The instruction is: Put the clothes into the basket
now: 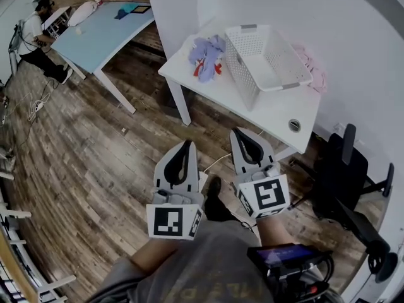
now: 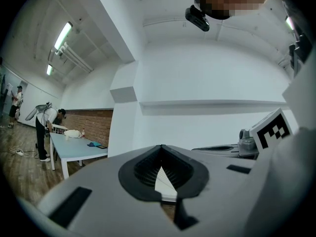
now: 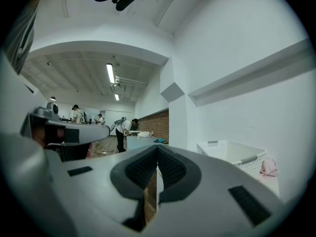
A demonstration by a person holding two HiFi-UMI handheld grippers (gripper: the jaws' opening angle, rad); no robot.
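Note:
A white laundry basket (image 1: 268, 59) stands on a white table (image 1: 278, 115), seen again in the right gripper view as the basket (image 3: 232, 154). Left of it lies a heap of lilac and red clothes (image 1: 206, 53); pink clothes (image 1: 312, 65) lie to its right, also the pink clothes (image 3: 269, 168). My left gripper (image 1: 185, 145) and right gripper (image 1: 240, 133) are both shut and hold nothing. They hang side by side over the wooden floor, short of the table's near edge, pointing toward it.
A black office chair (image 1: 344, 169) stands right of the table. A light blue table (image 1: 104, 33) stands at the back left, with a person (image 1: 35, 33) bent over beside it. White chairs (image 1: 12, 219) line the left edge. Cables (image 1: 31, 109) lie on the floor.

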